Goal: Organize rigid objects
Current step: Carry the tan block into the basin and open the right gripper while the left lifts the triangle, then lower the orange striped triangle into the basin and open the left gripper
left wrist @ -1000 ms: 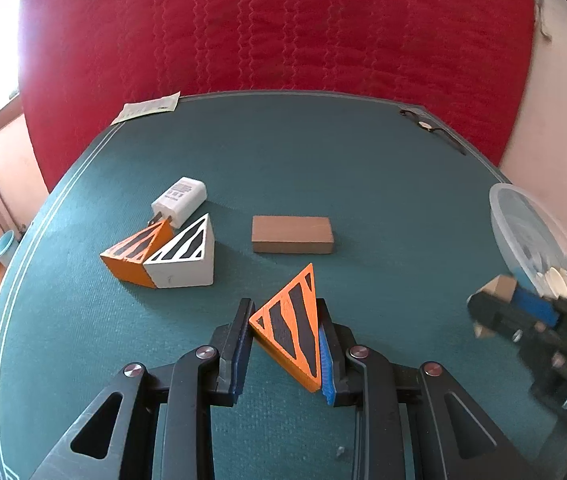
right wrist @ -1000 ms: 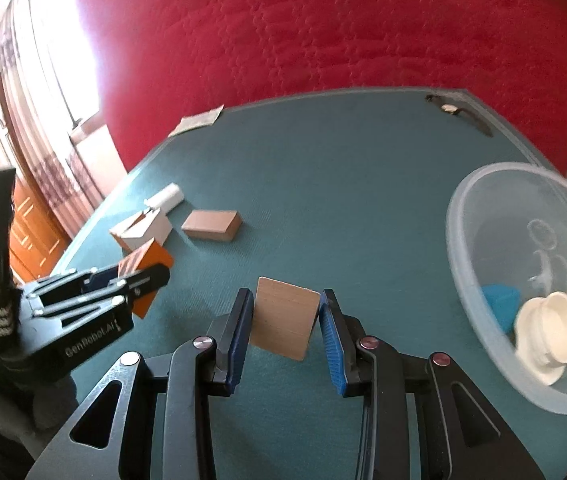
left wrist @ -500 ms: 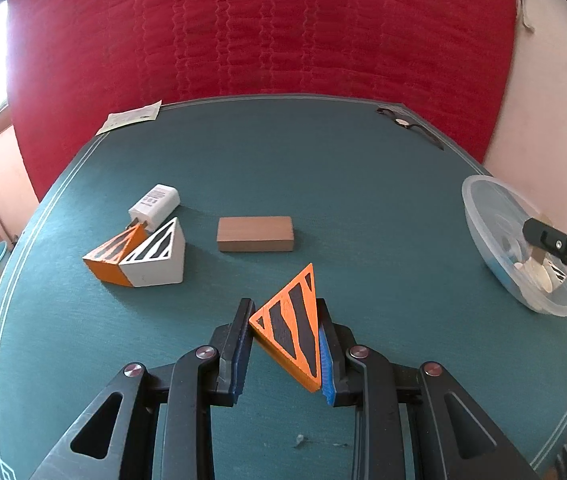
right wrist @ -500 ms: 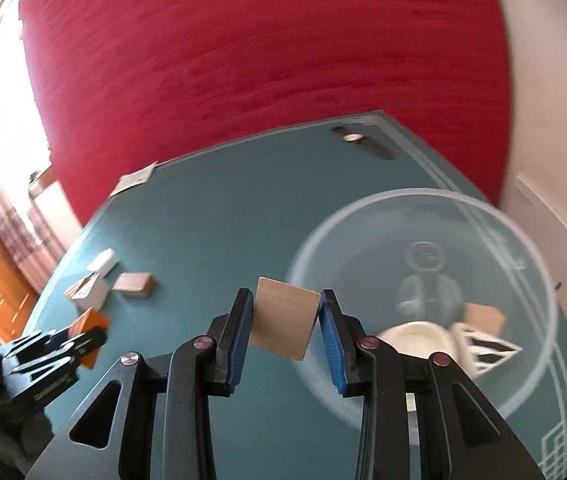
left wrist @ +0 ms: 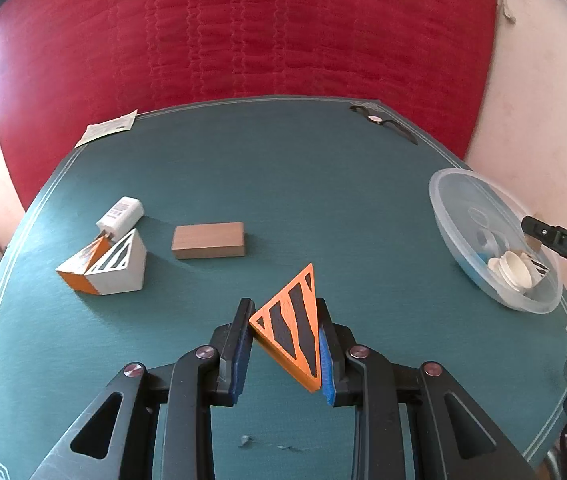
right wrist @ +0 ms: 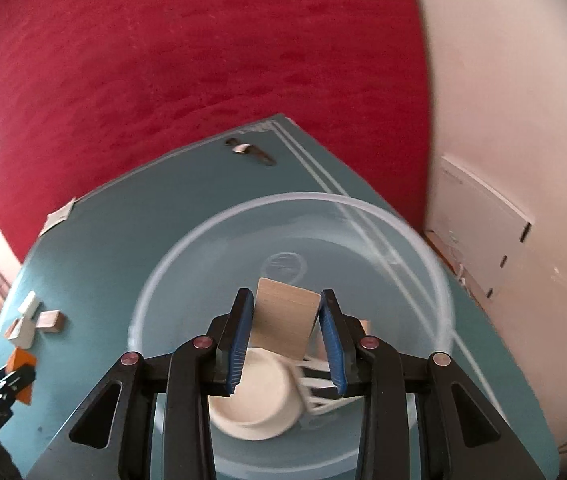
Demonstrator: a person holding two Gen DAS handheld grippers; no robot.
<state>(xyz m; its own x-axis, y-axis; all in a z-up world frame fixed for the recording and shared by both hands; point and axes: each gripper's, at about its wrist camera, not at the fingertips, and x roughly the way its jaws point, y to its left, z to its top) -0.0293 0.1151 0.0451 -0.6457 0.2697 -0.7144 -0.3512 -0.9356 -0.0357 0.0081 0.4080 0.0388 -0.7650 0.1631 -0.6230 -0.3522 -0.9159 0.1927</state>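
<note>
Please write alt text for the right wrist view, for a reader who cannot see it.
The right gripper holds a plain wooden block between its blue-padded jaws, above a clear plastic bowl on a teal table. In the bowl lies a white cup; a red quilted wall stands behind.

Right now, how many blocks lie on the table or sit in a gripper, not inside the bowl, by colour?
Orange: 2, held orange wedge, lying orange wedge
White: 1, white wedge
Brown: 2, lying brown block, held brown block
Total: 5

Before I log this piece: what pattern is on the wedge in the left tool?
Orange wedge with black stripes on its triangular face, best seen in the left wrist view.
</note>
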